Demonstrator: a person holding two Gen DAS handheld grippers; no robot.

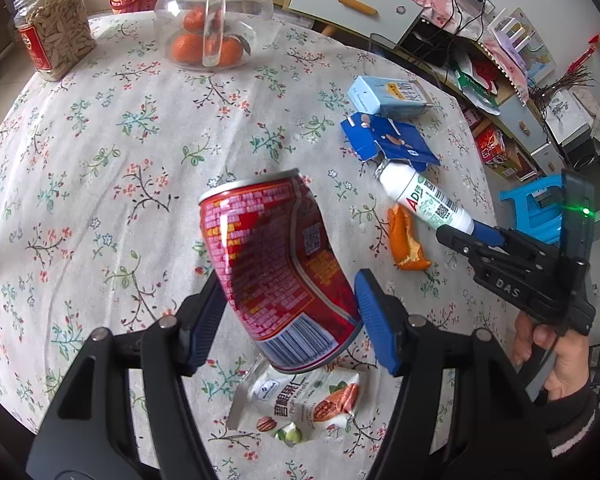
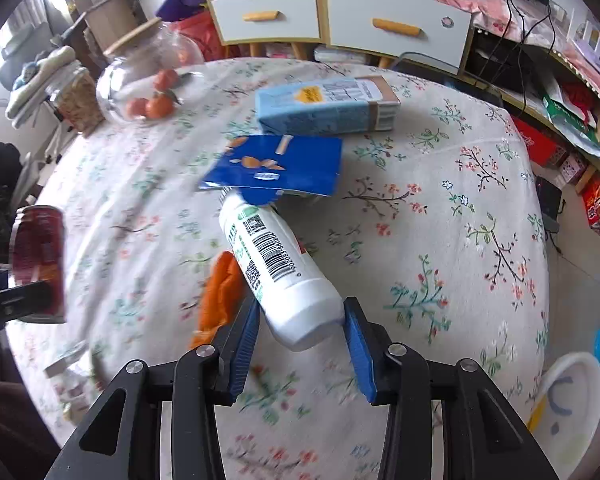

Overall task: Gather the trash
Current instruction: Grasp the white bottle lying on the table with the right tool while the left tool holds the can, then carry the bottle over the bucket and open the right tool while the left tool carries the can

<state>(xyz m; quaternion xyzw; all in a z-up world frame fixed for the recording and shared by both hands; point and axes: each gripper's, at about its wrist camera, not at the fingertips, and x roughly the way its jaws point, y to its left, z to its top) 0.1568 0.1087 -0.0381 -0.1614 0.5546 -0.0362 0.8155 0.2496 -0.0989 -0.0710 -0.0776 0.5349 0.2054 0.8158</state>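
My left gripper (image 1: 288, 312) grips the can (image 1: 280, 272), lifted off the table (image 1: 140, 140) so it's ready to bin. My right gripper (image 2: 300, 336) clamps the base of the bottle (image 2: 278, 268), which lies by the peel (image 2: 220, 292), its cap tucked under the blue carton (image 2: 276, 168).

We note a dented red can (image 1: 280, 268) tilted above the floral cloth, a white bottle (image 2: 284, 268) lying beside orange peel (image 1: 407, 242), its neck under a flattened blue carton (image 2: 276, 168). A pale blue box (image 2: 328, 106) lies just beyond; a nut wrapper (image 1: 300, 404) lies beneath the can.
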